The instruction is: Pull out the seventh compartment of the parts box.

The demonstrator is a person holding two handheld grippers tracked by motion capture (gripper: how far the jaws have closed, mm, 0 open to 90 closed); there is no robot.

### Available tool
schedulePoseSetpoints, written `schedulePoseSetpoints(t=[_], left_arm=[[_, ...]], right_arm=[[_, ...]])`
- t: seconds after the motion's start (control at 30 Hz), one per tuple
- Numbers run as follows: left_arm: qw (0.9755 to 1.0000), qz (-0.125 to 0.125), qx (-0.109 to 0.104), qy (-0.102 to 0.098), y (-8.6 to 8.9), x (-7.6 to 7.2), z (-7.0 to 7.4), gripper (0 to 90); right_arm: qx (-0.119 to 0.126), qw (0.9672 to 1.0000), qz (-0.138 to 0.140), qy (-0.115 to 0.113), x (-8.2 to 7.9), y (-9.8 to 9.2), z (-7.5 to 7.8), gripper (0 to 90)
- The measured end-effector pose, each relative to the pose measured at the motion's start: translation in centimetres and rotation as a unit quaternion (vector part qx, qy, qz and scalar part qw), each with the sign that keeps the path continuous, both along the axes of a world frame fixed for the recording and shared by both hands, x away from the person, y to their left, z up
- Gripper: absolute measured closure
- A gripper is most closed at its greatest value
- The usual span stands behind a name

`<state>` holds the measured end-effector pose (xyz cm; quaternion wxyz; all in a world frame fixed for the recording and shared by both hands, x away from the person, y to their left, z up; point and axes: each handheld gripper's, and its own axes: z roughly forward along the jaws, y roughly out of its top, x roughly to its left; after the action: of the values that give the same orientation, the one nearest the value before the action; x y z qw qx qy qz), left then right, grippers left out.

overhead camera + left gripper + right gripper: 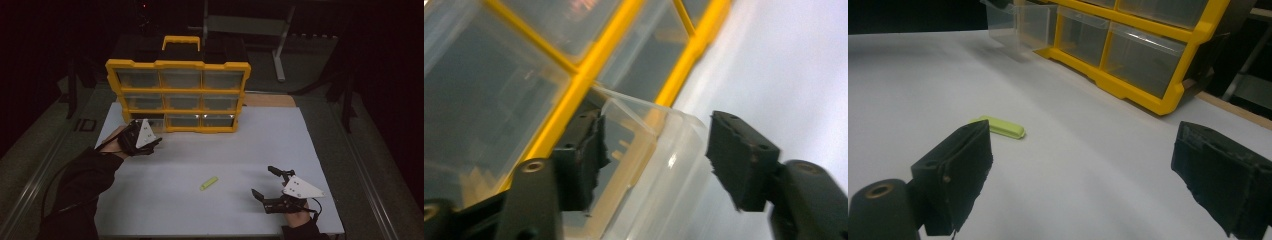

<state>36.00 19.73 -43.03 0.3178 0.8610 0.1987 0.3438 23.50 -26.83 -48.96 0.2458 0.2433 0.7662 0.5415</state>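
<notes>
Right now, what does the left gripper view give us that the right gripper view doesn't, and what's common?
Left gripper view: close-up of the clear drawer pulled partly out of its slot, sitting between the open left gripper jaws; contact isn't clear.

Right gripper view: the green marker-like stick lying on the white table, ahead of the open right gripper, which holds nothing.

Both: the yellow organizer with its clear drawers, and the white tabletop.
</notes>
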Motion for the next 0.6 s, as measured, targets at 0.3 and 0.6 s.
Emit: schedulePoseSetpoints(t=[0.3,0.6], left_arm=[[0.9861,0.044,-0.146,0.066,1.6,-0.7,1.2,15.9],[0.9769,0.060,-0.192,0.073,1.9,-2.6,0.9,2.9]], right_arm=[[0.001,1.0000,-0.001,0.000,0.0,-0.1,0.0,9.5],[0.000,1.0000,-0.002,-0.001,0.0,0.0,0.0,9.5]])
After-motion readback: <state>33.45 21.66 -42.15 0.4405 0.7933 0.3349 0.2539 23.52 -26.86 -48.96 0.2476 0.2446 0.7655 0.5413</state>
